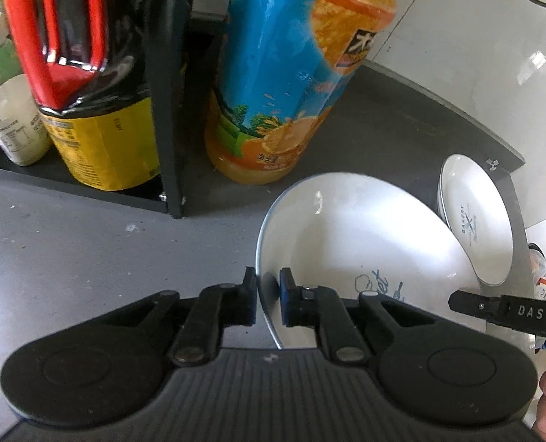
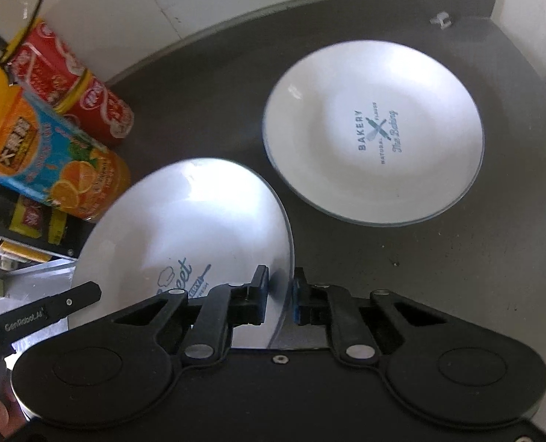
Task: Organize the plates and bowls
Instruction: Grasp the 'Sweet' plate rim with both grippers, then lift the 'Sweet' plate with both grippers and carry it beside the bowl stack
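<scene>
A white plate with blue "Sweet" print (image 1: pixel 357 232) (image 2: pixel 184 221) is held tilted above the dark grey table (image 2: pixel 457 276). My left gripper (image 1: pixel 268 294) is shut on its left rim, one finger on each side of the edge. My right gripper (image 2: pixel 280 291) is shut on the opposite rim. Each view also catches a finger of the other gripper: the right gripper's finger (image 1: pixel 494 307) and the left gripper's finger (image 2: pixel 59 304). A second white plate printed "Bakery" (image 2: pixel 374 132) (image 1: pixel 475 221) lies flat on the table just beyond the held one.
An orange juice bottle (image 1: pixel 280 84) (image 2: pixel 51 154) stands close behind the held plate. Beside it a black rack (image 1: pixel 169 110) holds a dark bottle with a red handle (image 1: pixel 88 92) and a white jar (image 1: pixel 14 125). A red can (image 2: pixel 70 77) stands by the wall. The table edge (image 2: pixel 309 0) curves behind the Bakery plate.
</scene>
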`<state>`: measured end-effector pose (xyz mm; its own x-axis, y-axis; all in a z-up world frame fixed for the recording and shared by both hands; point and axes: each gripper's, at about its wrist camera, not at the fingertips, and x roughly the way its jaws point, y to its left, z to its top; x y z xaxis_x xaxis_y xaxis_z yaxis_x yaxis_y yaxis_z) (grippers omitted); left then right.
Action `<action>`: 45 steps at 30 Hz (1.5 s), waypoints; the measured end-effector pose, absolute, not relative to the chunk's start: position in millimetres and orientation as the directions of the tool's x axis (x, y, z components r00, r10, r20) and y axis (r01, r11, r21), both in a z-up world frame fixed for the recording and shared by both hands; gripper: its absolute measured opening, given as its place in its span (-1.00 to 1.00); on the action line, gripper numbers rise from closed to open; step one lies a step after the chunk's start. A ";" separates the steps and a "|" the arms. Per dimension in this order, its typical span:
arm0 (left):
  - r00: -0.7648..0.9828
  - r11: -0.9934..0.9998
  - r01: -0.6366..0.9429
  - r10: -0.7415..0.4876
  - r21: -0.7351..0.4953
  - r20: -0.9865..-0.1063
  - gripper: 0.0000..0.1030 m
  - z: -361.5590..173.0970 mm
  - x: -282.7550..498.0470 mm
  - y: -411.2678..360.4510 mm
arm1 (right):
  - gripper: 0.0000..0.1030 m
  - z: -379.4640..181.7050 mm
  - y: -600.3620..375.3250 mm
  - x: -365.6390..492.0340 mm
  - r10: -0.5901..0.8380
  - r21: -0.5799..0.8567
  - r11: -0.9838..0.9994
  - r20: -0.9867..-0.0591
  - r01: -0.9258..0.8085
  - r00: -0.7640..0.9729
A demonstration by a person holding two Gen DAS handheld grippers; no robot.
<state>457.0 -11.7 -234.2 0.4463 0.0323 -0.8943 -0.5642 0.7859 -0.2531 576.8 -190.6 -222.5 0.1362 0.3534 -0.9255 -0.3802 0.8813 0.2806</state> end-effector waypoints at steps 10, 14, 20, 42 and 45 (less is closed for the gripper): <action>0.474 0.777 -0.565 0.028 -0.279 -0.880 -0.80 -222.8 438.3 -2.5 | -0.81 -206.8 -191.5 563.8 0.391 0.291 0.861 -0.903 -0.418 0.177; 0.488 0.772 -0.565 0.028 -0.292 -0.872 -0.80 -216.2 426.5 3.8 | -0.81 -198.0 -194.2 555.0 0.407 0.294 0.854 -0.892 -0.429 0.199; 0.505 0.772 -0.560 0.031 -0.300 -0.862 -0.80 -203.3 402.1 10.6 | -0.81 -183.0 -193.5 528.9 0.441 0.305 0.834 -0.870 -0.460 0.222; 0.524 0.755 -0.568 0.025 -0.327 -0.851 -0.80 -186.1 298.4 48.3 | -0.78 -166.4 -176.6 430.9 0.509 0.357 0.765 -0.845 -0.536 0.164; 0.525 0.761 -0.559 0.019 -0.328 -0.851 -0.80 -186.5 289.7 48.1 | -0.78 -165.0 -176.3 422.4 0.508 0.354 0.764 -0.845 -0.540 0.166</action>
<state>289.7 48.1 -186.5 0.5248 0.0187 -0.8510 -0.5594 0.7612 -0.3282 422.4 -176.3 -165.0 0.1658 0.5083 -0.8451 -0.5400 0.7639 0.3535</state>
